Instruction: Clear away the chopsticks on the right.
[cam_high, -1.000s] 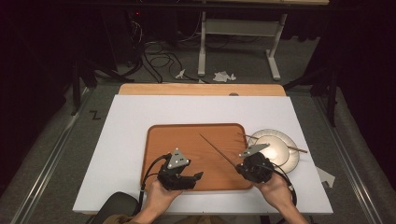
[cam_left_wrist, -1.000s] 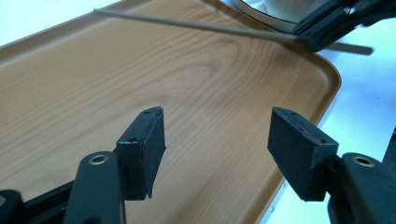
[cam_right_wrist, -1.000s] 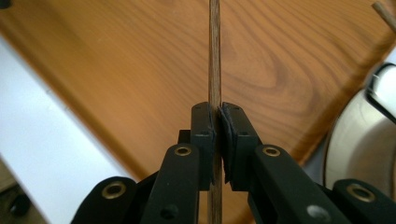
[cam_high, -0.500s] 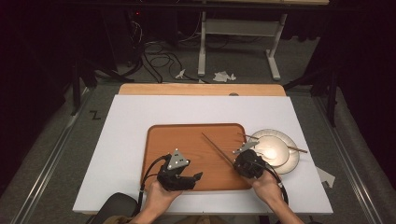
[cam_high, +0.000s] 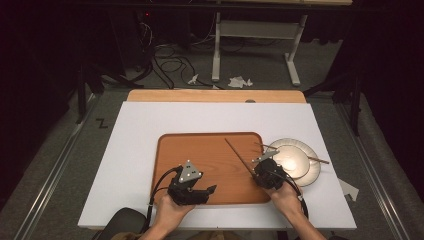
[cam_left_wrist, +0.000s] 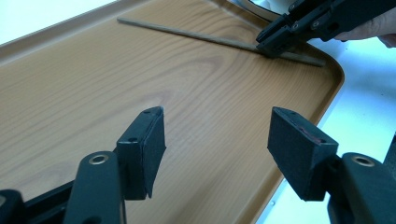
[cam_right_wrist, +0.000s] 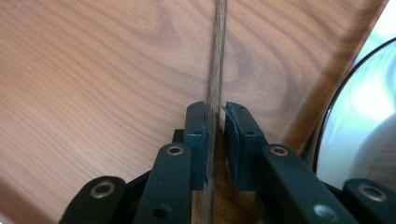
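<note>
no readable text, labels, brand names or numbers anywhere, only a black Z-shaped mark (cam_high: 102, 123) on the grey floor, at about 10 o'clock from the wooden tray (cam_high: 200, 150)

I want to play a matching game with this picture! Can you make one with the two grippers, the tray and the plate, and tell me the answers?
Things:
1. left gripper
2. right gripper
3. tray
4. plate

Descriptions:
A. pale and round, right of the tray
B. jaws wide apart, nothing between them
C. brown wood grain
D. jaws closed on a thin chopstick

Pairs: 1-B, 2-D, 3-C, 4-A
</note>
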